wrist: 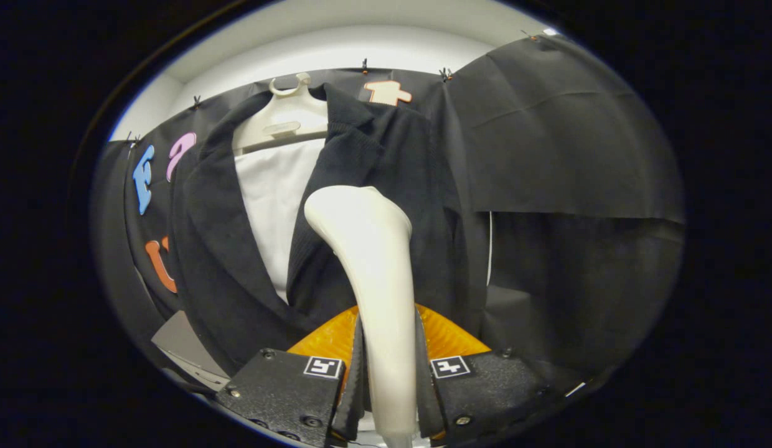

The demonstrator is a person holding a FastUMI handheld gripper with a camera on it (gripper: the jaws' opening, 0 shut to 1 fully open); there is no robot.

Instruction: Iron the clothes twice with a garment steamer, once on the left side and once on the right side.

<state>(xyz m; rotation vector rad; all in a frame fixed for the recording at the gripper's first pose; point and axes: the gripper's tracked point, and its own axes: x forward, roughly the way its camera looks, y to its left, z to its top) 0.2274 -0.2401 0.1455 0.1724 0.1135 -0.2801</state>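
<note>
Gripper view, what is the hand-held gripper doing?

— It is clenched on the garment steamer. One finger presses the handle from the 9 o'clock side, and the other presses it from the 3 o'clock side. The handle sits right between them.

— What does the steamer look like?

— It is creamy white and smooth. The handle goes up from the fingers toward 12 o'clock and gets wider into a round head. The head leans a bit toward 11 o'clock.

— Where are the clothes?

— Just beyond the steamer. A dark knit jacket hangs open on a white hanger, which is at 11 o'clock from the steamer head. A white shirt shows in the gap between the two front sides of the jacket.

— Which side is the steamer on?

— Its head is in front of the jacket side at 3 o'clock from the shirt. I cannot tell if the head is touching the cloth.

— Anything else?

— An orange part peeks out behind the fingers, on both sides of the handle. Black cloth hangs as the wall behind the clothes. A grey flat piece sits low at 9 o'clock from the fingers, under the jacket's edge.
</note>
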